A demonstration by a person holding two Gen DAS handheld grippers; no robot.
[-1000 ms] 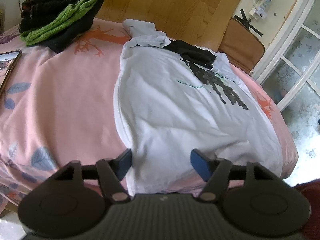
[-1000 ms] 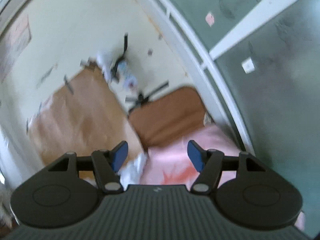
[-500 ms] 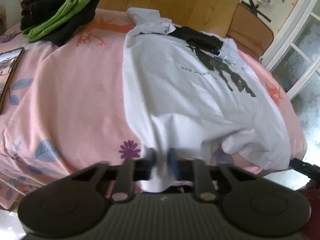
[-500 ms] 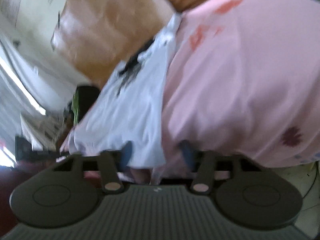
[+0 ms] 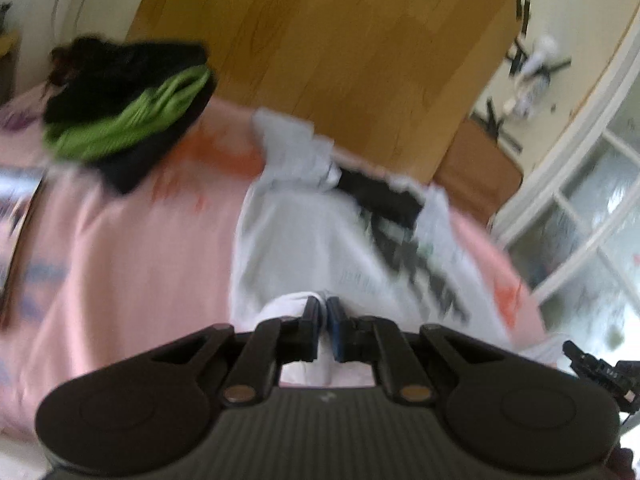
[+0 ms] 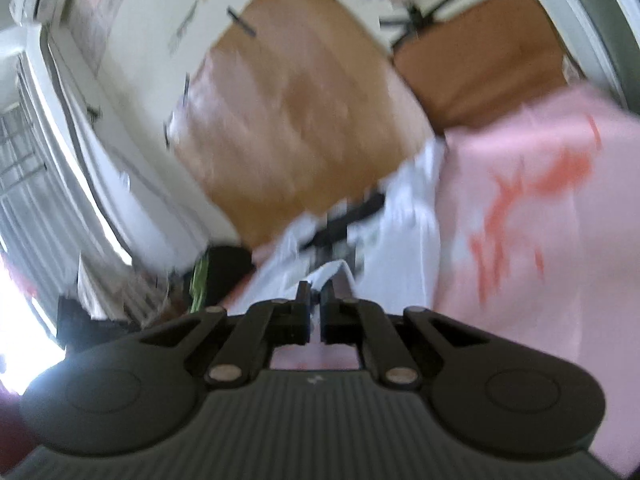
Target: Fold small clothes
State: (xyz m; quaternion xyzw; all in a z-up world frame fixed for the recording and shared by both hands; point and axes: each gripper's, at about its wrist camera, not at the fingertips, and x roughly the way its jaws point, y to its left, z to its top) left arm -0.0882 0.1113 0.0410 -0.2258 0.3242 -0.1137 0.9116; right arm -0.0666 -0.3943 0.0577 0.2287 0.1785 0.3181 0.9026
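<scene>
Two tongs, left (image 5: 324, 322) and right (image 6: 315, 306), pinch the white T-shirt's (image 5: 304, 240) six-o'clock hem, ready to fold it toward twelve o'clock.

Print on white T-shirt (image 5: 304, 240) too blurred; nothing legible.

A pink bed (image 5: 120, 248) with orange prints fills the near ground. Behind it stands a wooden headboard (image 5: 320, 48) against a cream wall (image 6: 152, 52). Right of the headboard sits a brown cushion (image 5: 476, 176). Far right, a white-framed window (image 5: 592, 208) with frosted panes. Bright daylight enters at the left of the right wrist view.
</scene>
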